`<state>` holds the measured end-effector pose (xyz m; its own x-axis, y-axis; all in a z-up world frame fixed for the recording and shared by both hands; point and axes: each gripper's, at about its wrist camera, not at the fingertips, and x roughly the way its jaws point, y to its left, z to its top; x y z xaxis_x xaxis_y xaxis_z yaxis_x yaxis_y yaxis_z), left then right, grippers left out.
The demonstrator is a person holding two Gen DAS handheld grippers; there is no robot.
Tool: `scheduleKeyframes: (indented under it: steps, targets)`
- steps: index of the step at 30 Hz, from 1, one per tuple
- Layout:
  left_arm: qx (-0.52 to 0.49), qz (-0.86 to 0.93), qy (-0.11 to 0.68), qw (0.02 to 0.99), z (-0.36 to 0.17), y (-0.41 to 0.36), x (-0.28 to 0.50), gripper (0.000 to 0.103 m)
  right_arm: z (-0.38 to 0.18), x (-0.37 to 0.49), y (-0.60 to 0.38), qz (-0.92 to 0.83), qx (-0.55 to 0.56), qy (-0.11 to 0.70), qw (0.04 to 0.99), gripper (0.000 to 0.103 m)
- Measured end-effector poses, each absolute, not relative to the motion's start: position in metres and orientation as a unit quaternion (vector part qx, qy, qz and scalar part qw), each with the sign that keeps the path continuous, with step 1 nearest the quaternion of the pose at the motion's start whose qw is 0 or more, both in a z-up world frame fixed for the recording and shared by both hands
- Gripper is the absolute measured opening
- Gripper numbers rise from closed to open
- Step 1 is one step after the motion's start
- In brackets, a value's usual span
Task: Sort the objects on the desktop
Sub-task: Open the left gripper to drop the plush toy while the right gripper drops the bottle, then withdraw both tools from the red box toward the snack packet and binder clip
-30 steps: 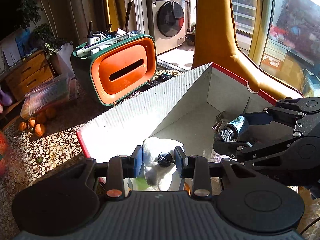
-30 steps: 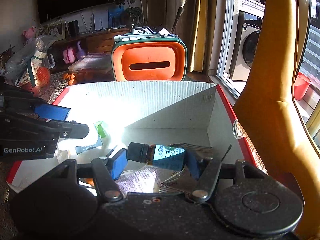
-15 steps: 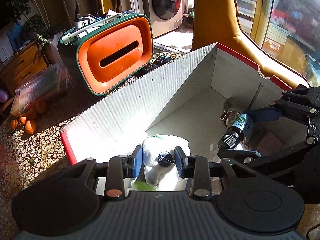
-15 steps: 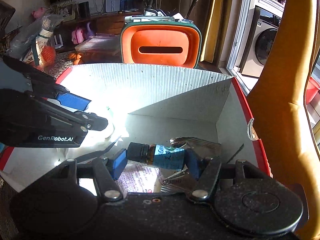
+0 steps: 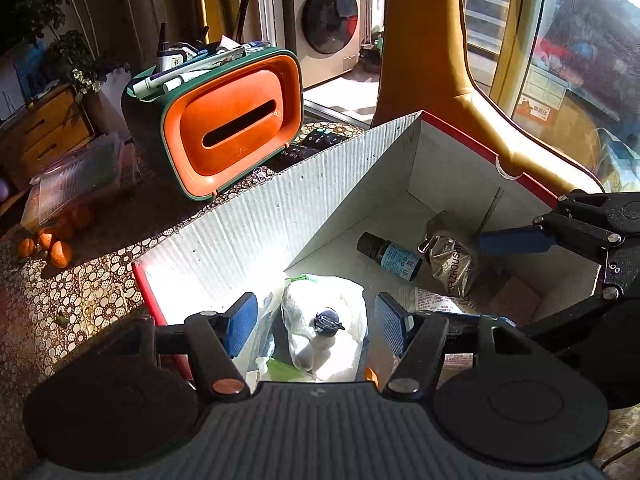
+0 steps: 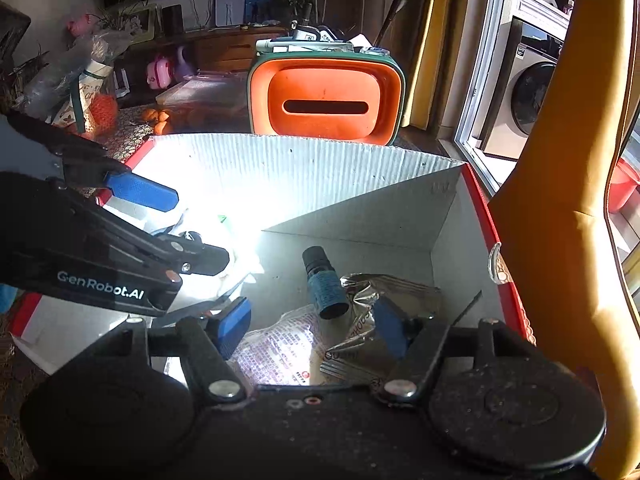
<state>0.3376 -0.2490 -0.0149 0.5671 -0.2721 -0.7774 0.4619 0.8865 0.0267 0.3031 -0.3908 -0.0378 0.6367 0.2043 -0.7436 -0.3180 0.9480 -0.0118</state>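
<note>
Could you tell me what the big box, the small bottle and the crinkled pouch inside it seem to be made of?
The box looks like corrugated cardboard: fine ribs run down its matt white inner wall, with a red outer face. The small bottle appears to be dark glass or plastic with a ribbed black cap and a blue paper label. The crinkled pouch looks like metallised foil, shiny and sharply creased.

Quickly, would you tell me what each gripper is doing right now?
Left gripper: open, jaws just opened, white bundle lies loose between them.
Right gripper: open, small bottle released in the box.
</note>
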Motion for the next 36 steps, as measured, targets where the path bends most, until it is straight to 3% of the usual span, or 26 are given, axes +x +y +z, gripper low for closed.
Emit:
scheduleKeyframes:
  steps: [4, 36]
  targets:
    - [0.104, -0.209, 0.404, 0.884, -0.002, -0.238, 0.327, 0.064, -0.03, 0.294, -0.389, 0.148, -0.074, 0.392, 0.905, 0.074]
    - [0.083, -0.199, 0.321, 0.922, 0.064, -0.152, 0.188, 0.067, 0.039, 0.197, -0.349, 0.182, -0.017, 0.333, 0.925, 0.088]
